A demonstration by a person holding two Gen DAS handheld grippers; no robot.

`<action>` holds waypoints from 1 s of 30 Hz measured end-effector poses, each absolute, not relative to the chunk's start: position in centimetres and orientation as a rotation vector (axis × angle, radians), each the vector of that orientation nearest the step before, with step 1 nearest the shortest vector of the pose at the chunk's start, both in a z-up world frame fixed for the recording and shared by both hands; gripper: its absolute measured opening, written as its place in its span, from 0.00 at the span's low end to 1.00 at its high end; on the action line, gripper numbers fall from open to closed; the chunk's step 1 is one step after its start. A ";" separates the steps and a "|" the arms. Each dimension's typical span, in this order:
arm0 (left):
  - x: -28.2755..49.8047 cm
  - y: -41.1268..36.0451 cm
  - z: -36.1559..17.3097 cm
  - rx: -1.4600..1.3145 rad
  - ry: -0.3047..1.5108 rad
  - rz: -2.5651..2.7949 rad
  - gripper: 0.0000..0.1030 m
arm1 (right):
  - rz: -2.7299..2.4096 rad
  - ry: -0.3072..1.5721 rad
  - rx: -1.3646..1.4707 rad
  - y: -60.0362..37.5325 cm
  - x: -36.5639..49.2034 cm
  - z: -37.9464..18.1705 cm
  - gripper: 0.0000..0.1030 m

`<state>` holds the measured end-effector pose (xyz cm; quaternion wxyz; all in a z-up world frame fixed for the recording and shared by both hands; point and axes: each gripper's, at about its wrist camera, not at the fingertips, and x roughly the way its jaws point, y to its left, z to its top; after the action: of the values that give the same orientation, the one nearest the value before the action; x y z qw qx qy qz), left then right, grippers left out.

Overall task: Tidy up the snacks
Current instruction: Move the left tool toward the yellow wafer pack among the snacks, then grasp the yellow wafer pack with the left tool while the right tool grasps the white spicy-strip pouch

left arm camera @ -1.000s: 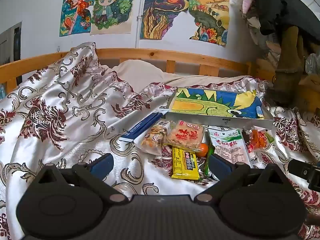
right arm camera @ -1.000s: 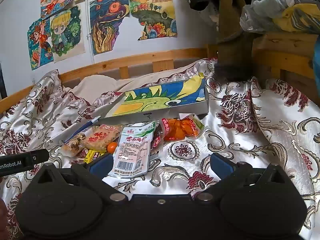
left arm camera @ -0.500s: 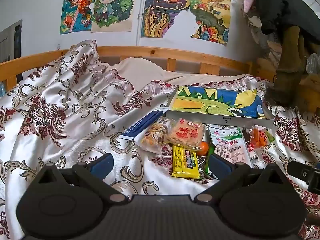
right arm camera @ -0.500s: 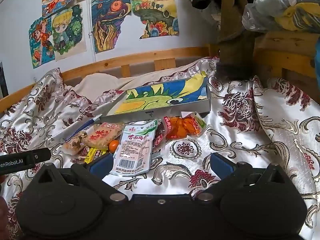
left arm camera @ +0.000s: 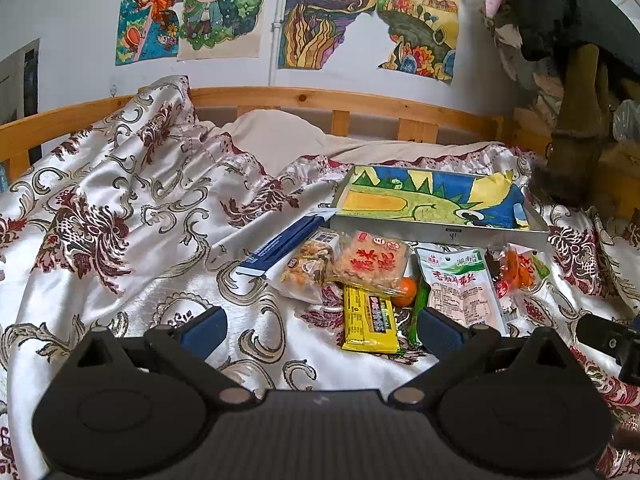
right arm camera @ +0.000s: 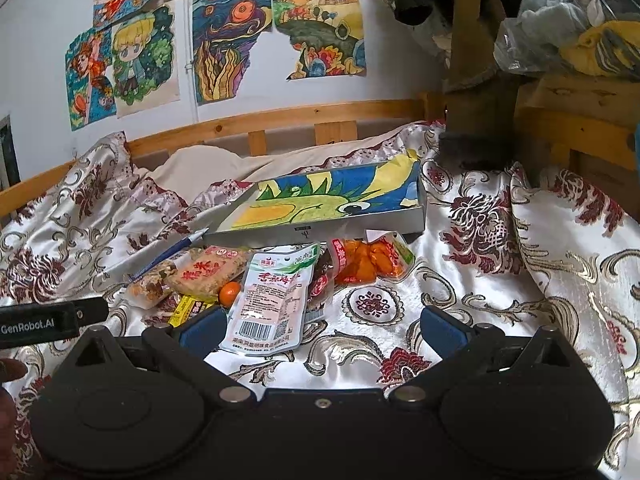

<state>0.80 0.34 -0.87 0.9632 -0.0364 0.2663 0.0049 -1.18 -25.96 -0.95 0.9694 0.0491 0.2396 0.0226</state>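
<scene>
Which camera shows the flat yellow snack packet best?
Left wrist: the flat yellow snack packet lies in full view. In the right wrist view only its corner shows, behind the left finger of the right gripper.

The room is bright, with soft and even light that seems to come from above. The satin bedspread (left arm camera: 120, 208) shines with pale glare on its folds, and the white snack packet (right arm camera: 268, 300) reflects light too. Shadows are weak; only the black claw bodies at the bottom look dark. Both views are sharp in the middle. The wooden bed rail (left arm camera: 320, 100) bends strongly, and the corners turn black.
</scene>
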 end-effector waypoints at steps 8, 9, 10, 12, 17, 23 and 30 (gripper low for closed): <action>3.8 0.5 -1.1 -0.082 0.605 -0.017 1.00 | 0.112 0.504 0.040 -26.0 0.8 -0.8 0.99; 4.0 0.5 -1.0 -0.080 0.605 -0.022 1.00 | 0.117 0.504 0.037 -26.0 1.0 -0.8 1.00; 4.3 0.5 -1.0 -0.077 0.604 -0.026 1.00 | 0.120 0.507 0.034 -26.0 1.3 -0.9 0.99; 4.9 0.4 -0.9 -0.071 0.605 -0.034 1.00 | 0.122 0.513 0.030 -25.9 1.6 -1.1 0.99; 7.1 0.4 -1.3 -0.069 0.655 -0.060 1.00 | 0.160 0.530 0.017 -25.3 2.8 -1.5 0.99; 9.6 0.9 -2.7 -0.103 0.732 -0.104 0.99 | 0.238 0.565 -0.001 -24.5 4.5 -2.3 0.99; 12.4 0.3 -3.9 -0.096 0.790 -0.210 0.96 | 0.308 0.588 -0.094 -23.2 6.3 -3.5 0.99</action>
<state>12.42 0.26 -3.92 0.9164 -0.0468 0.3841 -0.1022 6.33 -23.20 -3.49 0.9443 -0.0459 0.2885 0.1514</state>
